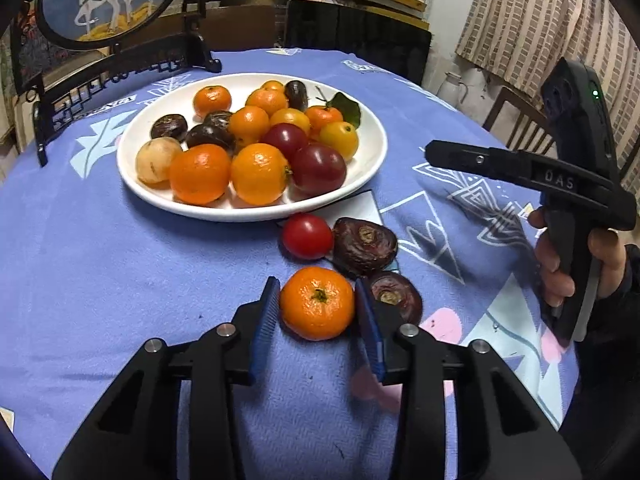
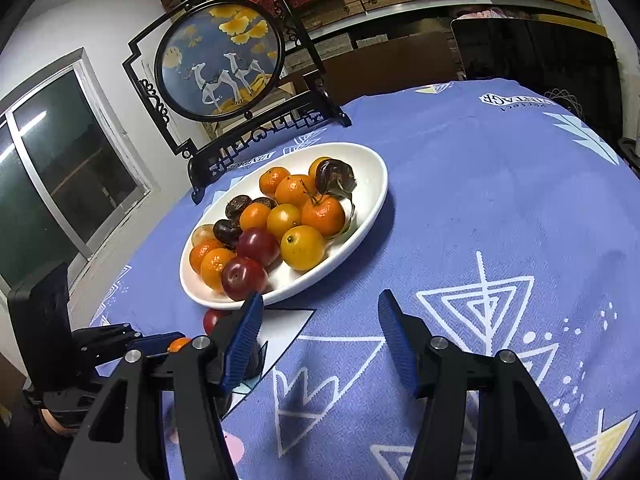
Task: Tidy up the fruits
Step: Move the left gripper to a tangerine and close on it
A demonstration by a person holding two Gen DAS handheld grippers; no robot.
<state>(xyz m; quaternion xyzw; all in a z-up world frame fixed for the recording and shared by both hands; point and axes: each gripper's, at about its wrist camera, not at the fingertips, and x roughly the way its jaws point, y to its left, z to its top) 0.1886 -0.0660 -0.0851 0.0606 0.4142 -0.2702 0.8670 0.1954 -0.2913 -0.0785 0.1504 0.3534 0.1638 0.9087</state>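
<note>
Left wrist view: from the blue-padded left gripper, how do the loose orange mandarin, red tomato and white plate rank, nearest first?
1. Orange mandarin, between the left gripper's pads.
2. Round red tomato, just beyond it on the cloth.
3. White plate of fruit, farthest back.

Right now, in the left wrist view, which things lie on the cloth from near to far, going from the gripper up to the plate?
left gripper → orange → dark wrinkled fruit → red tomato → white plate
</note>
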